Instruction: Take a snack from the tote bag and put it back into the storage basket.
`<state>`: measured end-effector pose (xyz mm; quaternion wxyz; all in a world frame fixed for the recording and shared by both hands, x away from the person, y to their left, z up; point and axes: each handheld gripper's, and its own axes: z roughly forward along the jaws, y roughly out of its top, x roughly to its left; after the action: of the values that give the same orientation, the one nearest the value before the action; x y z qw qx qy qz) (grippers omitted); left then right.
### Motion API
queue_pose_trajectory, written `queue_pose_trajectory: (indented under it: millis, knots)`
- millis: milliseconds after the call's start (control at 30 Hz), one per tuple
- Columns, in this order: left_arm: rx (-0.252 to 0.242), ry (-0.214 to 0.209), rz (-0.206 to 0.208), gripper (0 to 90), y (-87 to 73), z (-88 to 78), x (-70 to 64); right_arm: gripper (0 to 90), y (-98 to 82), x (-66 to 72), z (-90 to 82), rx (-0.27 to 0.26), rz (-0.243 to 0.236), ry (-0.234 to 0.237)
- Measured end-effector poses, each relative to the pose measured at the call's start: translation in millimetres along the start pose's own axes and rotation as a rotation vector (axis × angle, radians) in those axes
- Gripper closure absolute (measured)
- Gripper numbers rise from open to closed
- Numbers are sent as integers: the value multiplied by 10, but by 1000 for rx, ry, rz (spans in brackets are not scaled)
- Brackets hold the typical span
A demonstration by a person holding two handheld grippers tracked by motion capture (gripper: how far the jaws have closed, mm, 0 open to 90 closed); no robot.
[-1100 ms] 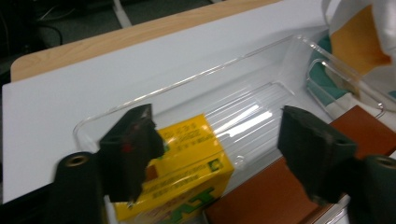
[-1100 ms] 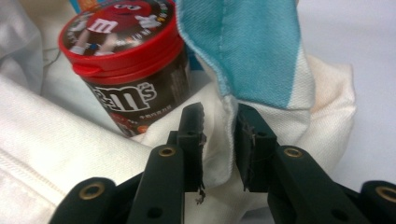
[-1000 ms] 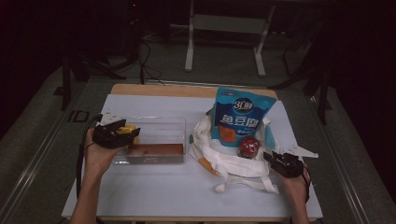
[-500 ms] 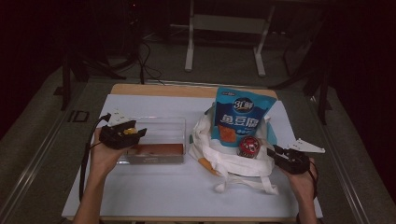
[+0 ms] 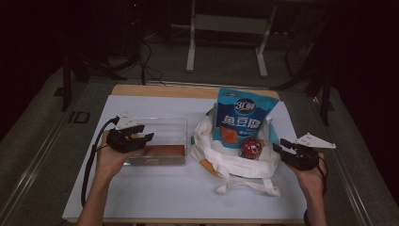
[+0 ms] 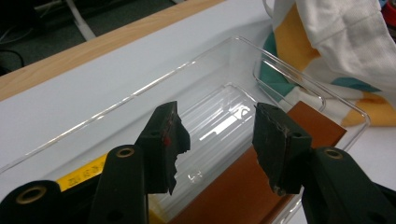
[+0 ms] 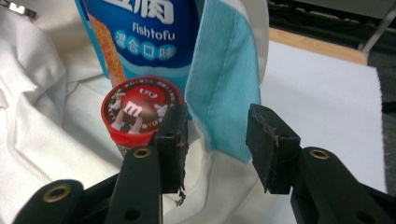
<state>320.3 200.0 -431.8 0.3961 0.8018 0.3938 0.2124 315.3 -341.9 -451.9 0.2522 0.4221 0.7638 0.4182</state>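
Approaching with both tools, I judge this the reach before any grasp. My left gripper (image 5: 141, 137) hangs released over the clear plastic box (image 5: 165, 128) at centre-left of the high view, nothing between its jaws. My right gripper (image 5: 281, 147), also released, sits lower right beside the white cloth bag (image 5: 235, 162), facing the red candy cup (image 7: 140, 112). Next I would ease forward and centre the cup between the jaws.

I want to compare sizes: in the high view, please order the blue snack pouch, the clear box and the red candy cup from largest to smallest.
1. clear box and blue snack pouch: they look alike, so unranked.
2. red candy cup, plainly smallest.
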Motion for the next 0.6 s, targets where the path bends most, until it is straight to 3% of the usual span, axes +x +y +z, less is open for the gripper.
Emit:
queue_pose_trajectory:
  millis: [300, 600]
  knots:
    - [0, -22, 16, 515, 0, 14, -69, 609, 189, 31, -4, -29, -24, 37]
    - [-6, -51, 45, 515, 0, 33, -179, 638, 315, 114, 40, -23, -61, 63]
